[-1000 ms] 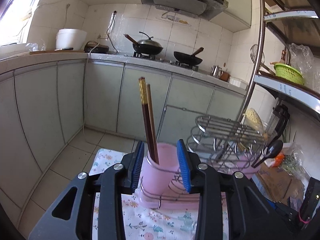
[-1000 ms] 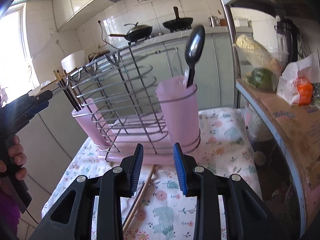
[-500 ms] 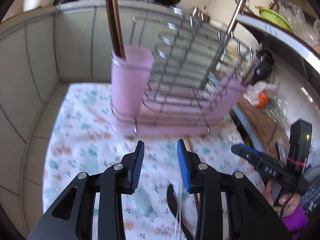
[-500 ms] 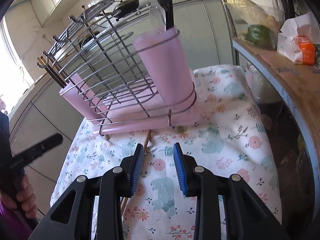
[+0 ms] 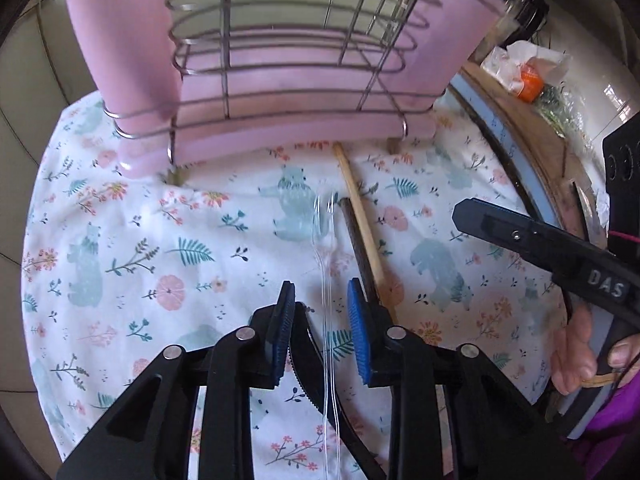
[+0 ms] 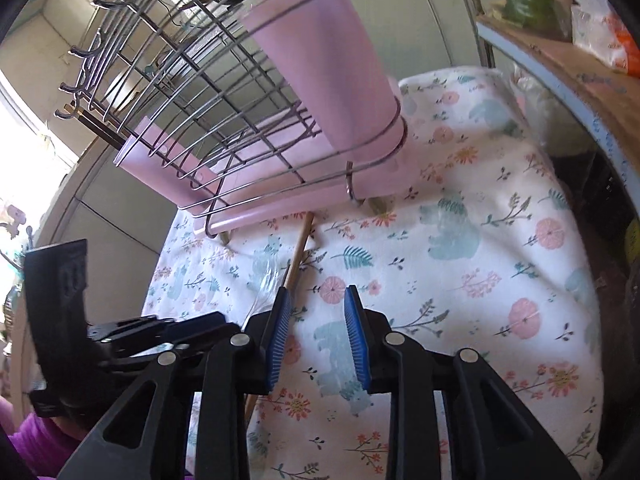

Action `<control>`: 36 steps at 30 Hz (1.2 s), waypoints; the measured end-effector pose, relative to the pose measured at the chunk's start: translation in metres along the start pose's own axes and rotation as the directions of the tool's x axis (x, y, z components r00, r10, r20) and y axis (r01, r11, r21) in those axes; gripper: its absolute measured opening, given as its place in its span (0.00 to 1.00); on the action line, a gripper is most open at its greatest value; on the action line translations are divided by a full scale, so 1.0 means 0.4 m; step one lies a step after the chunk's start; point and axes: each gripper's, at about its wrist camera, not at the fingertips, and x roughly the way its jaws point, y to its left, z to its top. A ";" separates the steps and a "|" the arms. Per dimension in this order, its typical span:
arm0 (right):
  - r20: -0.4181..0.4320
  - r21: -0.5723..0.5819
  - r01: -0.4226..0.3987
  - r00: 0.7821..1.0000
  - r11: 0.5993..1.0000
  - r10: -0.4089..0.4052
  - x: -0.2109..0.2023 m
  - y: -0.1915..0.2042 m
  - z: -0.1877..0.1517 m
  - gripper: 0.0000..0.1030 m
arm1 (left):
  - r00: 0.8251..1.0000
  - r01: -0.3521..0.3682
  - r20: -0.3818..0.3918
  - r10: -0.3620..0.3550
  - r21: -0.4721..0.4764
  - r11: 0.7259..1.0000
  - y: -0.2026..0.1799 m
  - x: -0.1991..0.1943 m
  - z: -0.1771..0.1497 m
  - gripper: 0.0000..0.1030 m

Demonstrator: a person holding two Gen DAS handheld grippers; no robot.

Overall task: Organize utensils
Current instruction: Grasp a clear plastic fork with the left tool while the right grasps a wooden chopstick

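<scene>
On a floral-cloth table (image 5: 120, 240), the left claw (image 5: 320, 312) is closing around a clear plastic fork (image 5: 326, 240), pads not yet touching. The right claw (image 6: 316, 320) narrows over bare cloth. Chopsticks (image 5: 360, 220) lie just beside; the thin fork could slip, or a pad snag them.

Fork (image 5: 326, 248) and chopsticks (image 5: 362, 236) side by side on cloth (image 5: 120, 240) before rack (image 5: 280, 128)

The letters "DAS" stood in white on the right gripper (image 5: 560, 256) (seen from the left wrist). Print on a shelf bag (image 6: 604, 36) was too blurred to read.
</scene>
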 end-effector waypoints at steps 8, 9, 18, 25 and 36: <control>-0.118 0.041 -0.078 0.990 0.996 0.082 0.089 0.021 0.006 0.26 | 1.000 -0.014 0.012 0.014 -0.034 0.999 0.009 0.023 -0.008 0.04; -0.129 0.036 -0.063 0.989 0.997 0.067 0.105 0.026 0.007 0.25 | 0.999 -0.017 0.026 0.019 -0.050 0.999 0.017 0.014 -0.010 0.04; -0.165 0.081 -0.073 0.983 0.994 0.086 0.192 0.032 0.021 0.11 | 0.994 -0.065 0.078 0.076 -0.144 0.987 0.112 -0.057 -0.014 0.04; -0.167 0.093 -0.083 0.981 0.992 0.098 0.178 0.028 0.013 0.08 | 0.995 -0.072 0.059 0.084 -0.189 0.979 0.159 -0.059 -0.027 0.04; -0.224 0.095 -0.034 0.973 0.995 0.054 0.121 0.008 -0.016 0.08 | 0.996 -0.082 -0.031 0.078 -0.177 0.981 0.153 -0.021 -0.016 0.04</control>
